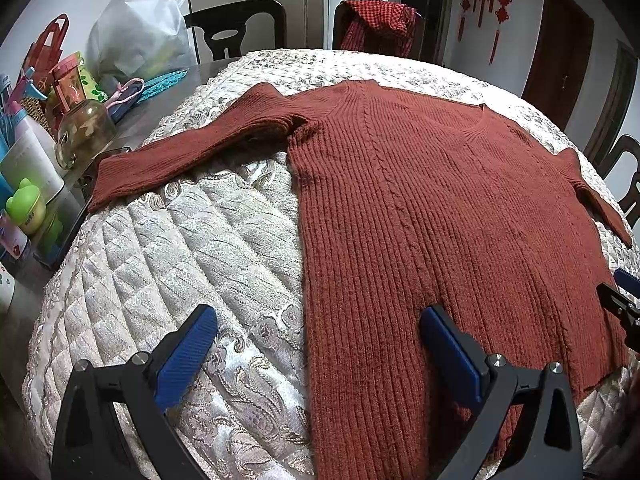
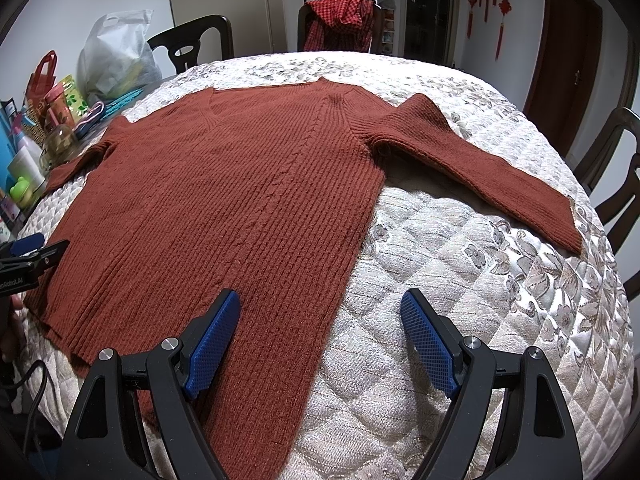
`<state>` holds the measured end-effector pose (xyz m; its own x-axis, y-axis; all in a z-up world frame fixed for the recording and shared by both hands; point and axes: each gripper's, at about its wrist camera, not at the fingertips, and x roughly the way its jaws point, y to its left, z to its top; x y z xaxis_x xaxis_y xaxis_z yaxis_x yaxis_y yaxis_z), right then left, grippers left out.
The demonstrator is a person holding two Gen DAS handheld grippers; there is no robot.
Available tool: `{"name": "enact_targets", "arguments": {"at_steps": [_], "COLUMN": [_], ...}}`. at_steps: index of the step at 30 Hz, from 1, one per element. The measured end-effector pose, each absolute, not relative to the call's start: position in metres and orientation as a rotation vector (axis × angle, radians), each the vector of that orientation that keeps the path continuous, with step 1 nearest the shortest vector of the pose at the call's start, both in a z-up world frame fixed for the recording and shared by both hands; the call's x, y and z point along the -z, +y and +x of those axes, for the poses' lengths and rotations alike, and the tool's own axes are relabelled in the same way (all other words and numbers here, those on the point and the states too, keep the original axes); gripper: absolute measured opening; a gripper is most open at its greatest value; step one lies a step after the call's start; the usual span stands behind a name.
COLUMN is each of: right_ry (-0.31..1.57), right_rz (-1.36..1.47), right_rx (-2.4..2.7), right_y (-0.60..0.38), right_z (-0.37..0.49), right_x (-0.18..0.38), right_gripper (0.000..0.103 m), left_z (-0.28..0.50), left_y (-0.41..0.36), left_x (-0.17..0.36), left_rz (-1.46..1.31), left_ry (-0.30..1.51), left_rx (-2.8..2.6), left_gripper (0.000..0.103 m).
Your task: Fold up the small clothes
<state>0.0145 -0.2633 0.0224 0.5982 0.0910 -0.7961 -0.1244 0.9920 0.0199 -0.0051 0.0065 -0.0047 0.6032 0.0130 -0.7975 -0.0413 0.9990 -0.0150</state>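
A rust-red ribbed knit sweater point(image 1: 420, 208) lies flat and spread out on a quilted cloth point(image 1: 192, 248), neckline away from me, both sleeves out to the sides. It also shows in the right wrist view point(image 2: 224, 184). My left gripper point(image 1: 318, 324) is open and empty, straddling the sweater's left side edge near the hem. My right gripper point(image 2: 320, 312) is open and empty, straddling the sweater's right side edge near the hem. The right gripper's tip shows at the right edge of the left wrist view point(image 1: 620, 300); the left gripper's tip shows at the left edge of the right wrist view point(image 2: 32, 252).
Bottles, a glass jar point(image 1: 84, 132), a red bag and a white plastic bag point(image 1: 140, 28) crowd the table's left side. Dark chairs point(image 1: 236, 28) stand around; one carries a red checked garment point(image 1: 380, 20). The quilted cloth point(image 2: 460, 280) drops off at the right near more chairs point(image 2: 616, 148).
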Motion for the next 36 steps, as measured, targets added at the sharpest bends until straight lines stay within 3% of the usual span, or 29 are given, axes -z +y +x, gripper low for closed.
{"name": "enact_targets", "arguments": {"at_steps": [25,31,36], "right_ry": [0.937,0.893,0.874], "right_rz": [-0.048,-0.060,-0.066], "right_rx": [-0.126,-0.138,-0.167], "right_y": [-0.261,-0.254,-0.244], "right_z": [0.018,0.020,0.032], "right_x": [-0.023,-0.038,-0.045], "right_gripper": [0.083,0.083,0.083], "left_z": [-0.002,0.005,0.022], "left_y": [0.009,0.024,0.055], "left_x": [0.001,-0.008,-0.012], "left_rz": [-0.041,-0.077,-0.155], "left_ry": [0.934,0.917,0.908], "left_rx": [-0.025,-0.020,-0.057], "left_gripper": [0.103,0.098,0.085]}}
